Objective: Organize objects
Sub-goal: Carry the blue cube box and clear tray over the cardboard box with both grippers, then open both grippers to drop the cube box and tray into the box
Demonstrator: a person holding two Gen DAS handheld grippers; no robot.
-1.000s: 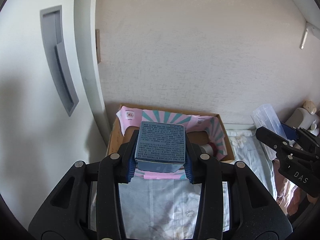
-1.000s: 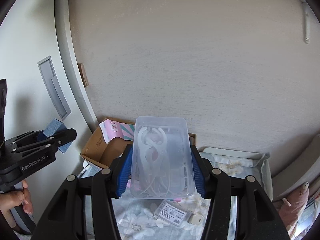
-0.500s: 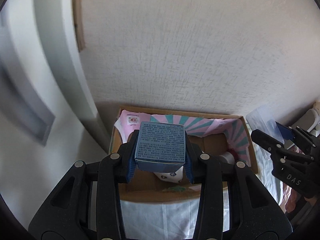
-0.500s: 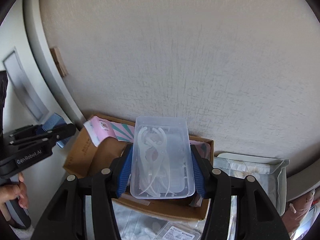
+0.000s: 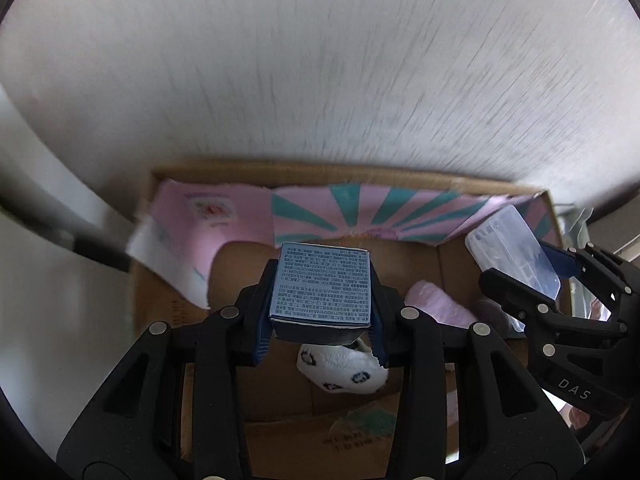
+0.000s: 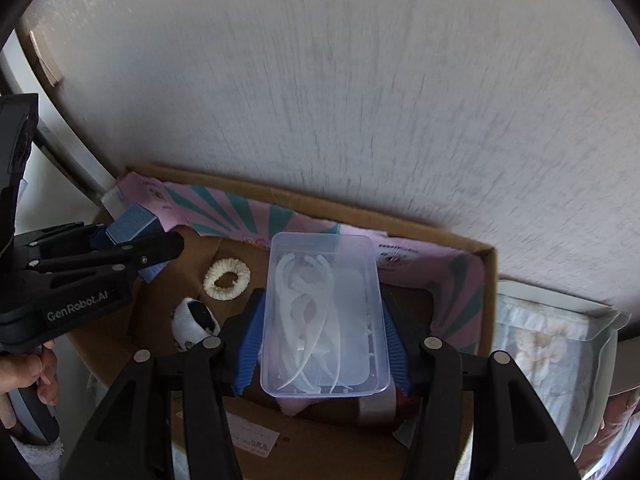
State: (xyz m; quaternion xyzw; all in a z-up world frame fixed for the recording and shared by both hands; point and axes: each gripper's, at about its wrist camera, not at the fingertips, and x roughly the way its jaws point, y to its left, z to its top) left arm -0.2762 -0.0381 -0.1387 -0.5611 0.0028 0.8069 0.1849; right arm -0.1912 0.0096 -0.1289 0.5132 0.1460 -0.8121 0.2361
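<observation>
Both grippers point steeply down over one container, each loaded. The left gripper (image 5: 320, 300) has its jaws clamped on the two side faces of a small blue printed carton (image 5: 322, 284), whose text-covered face is turned to the camera. The right gripper (image 6: 322, 320) has its jaws pressed on the long sides of a clear rectangular plastic case of white floss picks (image 6: 324, 316), the case's long axis running straight ahead along the fingers. Directly beneath and beyond both sets of jaws lies the open brown cardboard box (image 5: 400, 178), lined along its far wall with pink-and-teal striped paper (image 5: 360, 210). On the box floor, just below the left jaws, sits a white plush item with dark spots (image 5: 340, 364); ahead and left of the right jaws lies a cream knitted ring (image 6: 227, 279). Right of the box is a pale floral cloth (image 6: 536, 344). Judged from this, each load lies above the box interior, so release calls for lowering onto bare floor: the carton risks landing on the plush item.
</observation>
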